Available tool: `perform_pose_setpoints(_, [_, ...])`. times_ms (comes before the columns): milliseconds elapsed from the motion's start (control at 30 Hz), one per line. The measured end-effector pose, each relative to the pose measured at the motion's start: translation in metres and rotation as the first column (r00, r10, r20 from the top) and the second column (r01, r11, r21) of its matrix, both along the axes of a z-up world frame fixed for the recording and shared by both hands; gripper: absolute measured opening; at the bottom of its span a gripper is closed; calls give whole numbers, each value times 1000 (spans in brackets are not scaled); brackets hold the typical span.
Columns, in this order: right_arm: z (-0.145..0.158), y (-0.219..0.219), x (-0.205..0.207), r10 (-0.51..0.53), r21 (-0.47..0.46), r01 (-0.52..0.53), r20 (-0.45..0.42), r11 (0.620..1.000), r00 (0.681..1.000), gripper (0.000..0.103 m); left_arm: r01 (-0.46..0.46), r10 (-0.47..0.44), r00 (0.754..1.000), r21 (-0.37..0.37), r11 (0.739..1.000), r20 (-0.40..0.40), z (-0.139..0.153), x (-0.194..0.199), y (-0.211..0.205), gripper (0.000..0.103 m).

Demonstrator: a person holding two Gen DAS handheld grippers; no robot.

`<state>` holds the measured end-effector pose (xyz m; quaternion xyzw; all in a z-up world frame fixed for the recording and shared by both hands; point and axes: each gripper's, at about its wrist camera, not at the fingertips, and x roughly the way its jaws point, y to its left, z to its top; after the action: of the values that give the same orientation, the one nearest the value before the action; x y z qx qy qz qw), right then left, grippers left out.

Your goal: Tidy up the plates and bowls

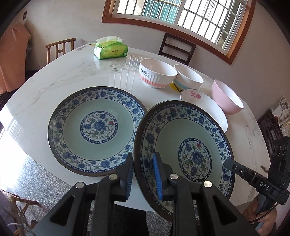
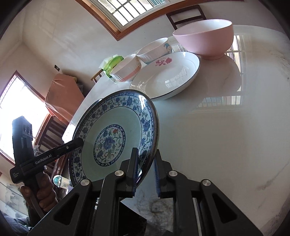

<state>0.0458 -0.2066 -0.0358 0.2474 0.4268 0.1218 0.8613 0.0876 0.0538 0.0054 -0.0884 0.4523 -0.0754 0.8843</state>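
Both the left hand-held gripper (image 1: pixel 143 174) and right hand-held gripper (image 2: pixel 145 172) pinched opposite rims of a tilted blue-patterned plate (image 1: pixel 184 154) above the table (image 1: pixel 72 76); uneven pulls risked dropping it onto the matching plate (image 1: pixel 97 128)

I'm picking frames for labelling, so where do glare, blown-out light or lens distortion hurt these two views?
Left wrist view: the window is blown out, its reflection glares on the table, and sunlight washes out the left table edge; the fisheye bends the table outline. Right wrist view: the side window is overexposed, window reflections streak the tabletop, and the white plate shows glints.
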Motion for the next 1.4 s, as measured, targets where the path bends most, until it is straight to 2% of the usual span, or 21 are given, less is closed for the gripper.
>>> perform_pose_setpoints(167, [9,29,31,56,-23,-55,11,998,998,16,-60,59,998,11,998,26,4,13,33,22])
perform_pose_setpoints(400, [9,67,85,117,-41,-116,9,992,993,17,-129,129,991,-10,992,20,-2,33,78,22])
perform_pose_setpoints(700, [6,106,133,177,-64,-176,1,982,984,17,-176,176,984,-7,984,21,-11,54,112,22])
perform_pose_setpoints(933, [4,120,150,196,-88,-196,-2,977,981,17,-184,183,983,3,983,26,-15,61,119,23])
perform_pose_setpoints(1300, [-1,122,146,191,-100,-191,-15,976,982,17,-185,184,983,17,983,25,-22,63,118,23])
perform_pose_setpoints(1400, [-2,123,147,192,-103,-193,-17,976,981,17,-192,190,981,50,980,36,-23,64,116,22])
